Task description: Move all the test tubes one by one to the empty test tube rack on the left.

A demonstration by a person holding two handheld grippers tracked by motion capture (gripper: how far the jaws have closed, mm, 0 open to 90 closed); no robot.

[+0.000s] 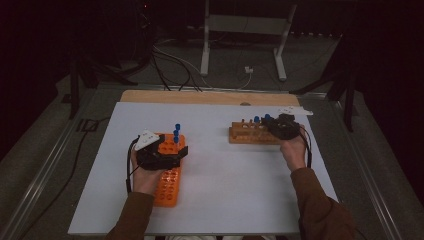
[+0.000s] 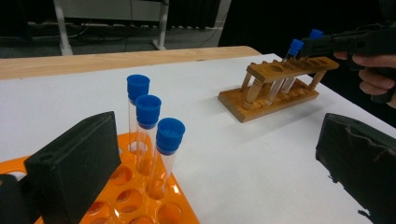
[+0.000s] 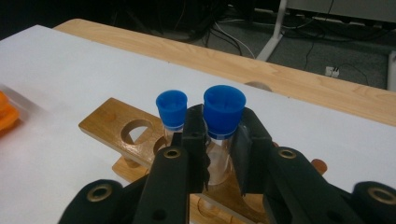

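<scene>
Nearest in the right gripper view: right gripper (image 3: 219,144) clenched on a blue-capped test tube (image 3: 223,116), jaws pressing the glass just under the cap. Tube upright, long axis vertical, lower end seated in a hole of the wooden rack (image 3: 122,122) (so any coming move probably runs straight up or down along that axis). Second capped tube (image 3: 171,109) just beside, at about nine o'clock from the held one, close enough to be brushed.

Farther off in the high view: left gripper (image 1: 172,150) released, jaws apart with nothing between them, resting over the orange rack (image 1: 167,192) at roughly eight o'clock on the worktop (image 1: 225,180). Three capped tubes (image 2: 148,128) standing there upright. Right hand clearly nearer the wooden rack.
</scene>
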